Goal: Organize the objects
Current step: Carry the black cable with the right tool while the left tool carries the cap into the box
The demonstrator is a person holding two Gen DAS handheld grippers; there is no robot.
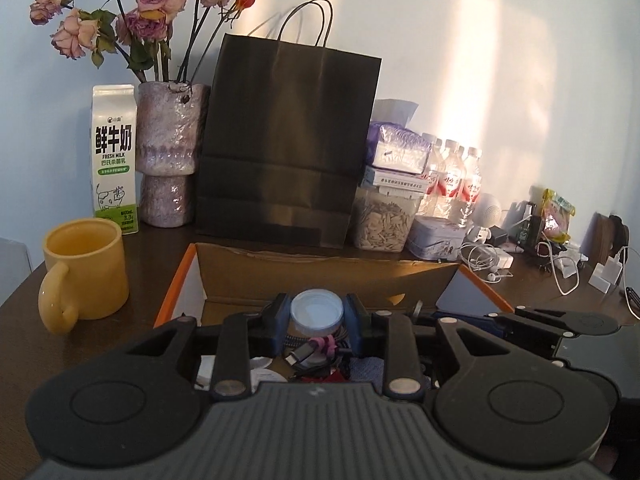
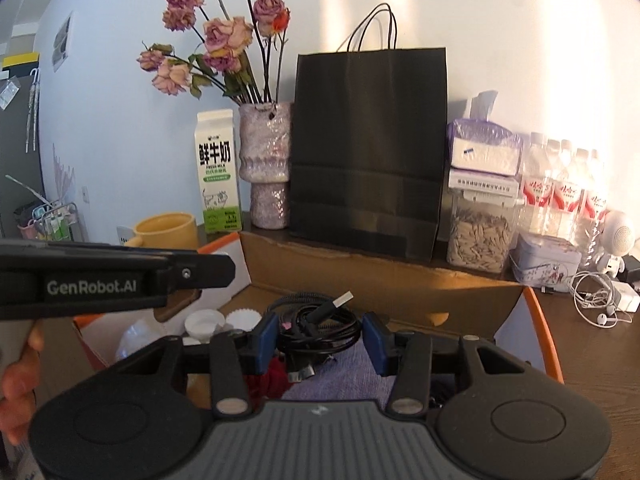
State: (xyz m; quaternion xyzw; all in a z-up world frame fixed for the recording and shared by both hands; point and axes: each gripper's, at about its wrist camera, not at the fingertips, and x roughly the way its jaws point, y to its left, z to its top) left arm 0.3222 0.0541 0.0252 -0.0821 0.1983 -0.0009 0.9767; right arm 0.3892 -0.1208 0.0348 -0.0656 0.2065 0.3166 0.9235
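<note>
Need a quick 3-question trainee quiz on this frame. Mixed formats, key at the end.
1. True or false: the milk carton stands to the right of the black paper bag.
2. What sits between the jaws of the right gripper?
A. a coiled black cable
B. a spoon
C. a sponge
3. Short answer: what colour is the lid between the jaws of the left gripper?

Key: 1 false (it stands to the left, beyond the vase); 2 A; 3 white.
</note>
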